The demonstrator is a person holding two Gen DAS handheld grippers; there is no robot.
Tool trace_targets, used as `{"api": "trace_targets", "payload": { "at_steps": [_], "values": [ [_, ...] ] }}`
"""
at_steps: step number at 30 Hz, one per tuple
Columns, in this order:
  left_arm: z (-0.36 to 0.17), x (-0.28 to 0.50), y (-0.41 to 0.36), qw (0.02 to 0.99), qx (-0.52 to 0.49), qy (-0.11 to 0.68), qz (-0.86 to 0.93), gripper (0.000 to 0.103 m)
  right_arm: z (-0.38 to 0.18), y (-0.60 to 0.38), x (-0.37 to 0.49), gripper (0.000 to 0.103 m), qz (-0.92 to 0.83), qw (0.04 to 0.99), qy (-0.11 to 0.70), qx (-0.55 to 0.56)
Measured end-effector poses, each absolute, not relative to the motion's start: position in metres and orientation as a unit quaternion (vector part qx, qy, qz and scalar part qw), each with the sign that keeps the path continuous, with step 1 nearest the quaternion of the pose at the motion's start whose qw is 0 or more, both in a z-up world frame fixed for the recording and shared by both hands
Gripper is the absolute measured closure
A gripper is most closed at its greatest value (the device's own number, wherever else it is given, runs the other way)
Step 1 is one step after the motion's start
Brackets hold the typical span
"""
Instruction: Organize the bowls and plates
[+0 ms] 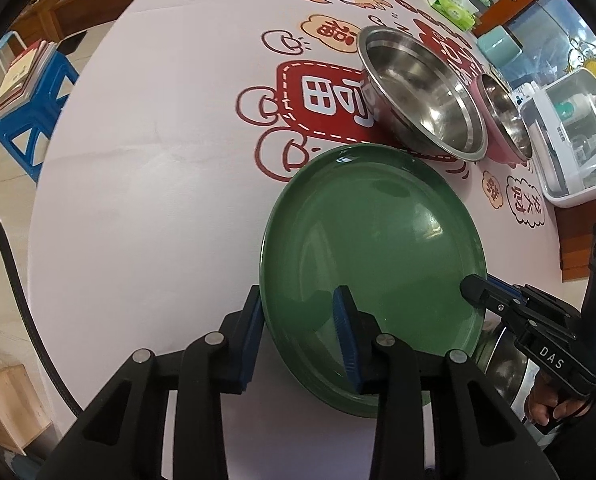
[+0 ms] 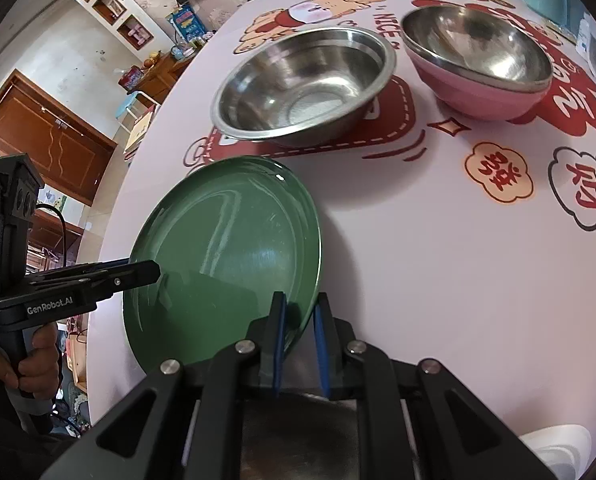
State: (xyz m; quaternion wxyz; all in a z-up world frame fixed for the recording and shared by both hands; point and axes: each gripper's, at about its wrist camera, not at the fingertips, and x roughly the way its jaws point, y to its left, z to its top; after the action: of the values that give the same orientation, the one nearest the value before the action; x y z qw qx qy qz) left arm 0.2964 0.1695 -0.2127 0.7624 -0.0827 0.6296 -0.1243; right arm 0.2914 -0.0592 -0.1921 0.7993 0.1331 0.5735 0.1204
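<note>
Nearest, the left gripper (image 1: 300,334) straddles the green plate (image 1: 372,276) at its seven o'clock edge, one finger outside the rim and one over the inside; the gap looks fairly wide, and I cannot tell whether the pads actually press the rim. The right gripper (image 2: 300,340) stands at the plate's opposite, four o'clock edge, its fingers narrow with the rim between them, seemingly pinching it. The plate (image 2: 221,260) sits tilted, its near side raised over a steel vessel (image 1: 506,364) that shows just beneath it at five o'clock; what that vessel is, I cannot tell.

Farther out, at twelve o'clock from the plate, a steel bowl (image 2: 304,86) stands alone on the printed tablecloth (image 2: 438,260), near the plate but apart from it. Beyond it at one o'clock, a pink bowl (image 2: 478,60) stands close beside the steel one.

By my judgement the sorting is at an early stage: the plate is in hand, neither bowl is nested or stacked, and both are left to gather.
</note>
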Motion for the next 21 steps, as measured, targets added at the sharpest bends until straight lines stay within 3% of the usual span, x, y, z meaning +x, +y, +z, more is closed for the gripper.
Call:
{"api": "trace_targets", "payload": {
  "at_steps": [21],
  "values": [
    [-0.165,0.25,0.218,0.796,-0.093,0.589,-0.104,0.07,-0.157,-0.014,0.267,0.09,0.157,0.821,0.539,0.11]
  ]
}}
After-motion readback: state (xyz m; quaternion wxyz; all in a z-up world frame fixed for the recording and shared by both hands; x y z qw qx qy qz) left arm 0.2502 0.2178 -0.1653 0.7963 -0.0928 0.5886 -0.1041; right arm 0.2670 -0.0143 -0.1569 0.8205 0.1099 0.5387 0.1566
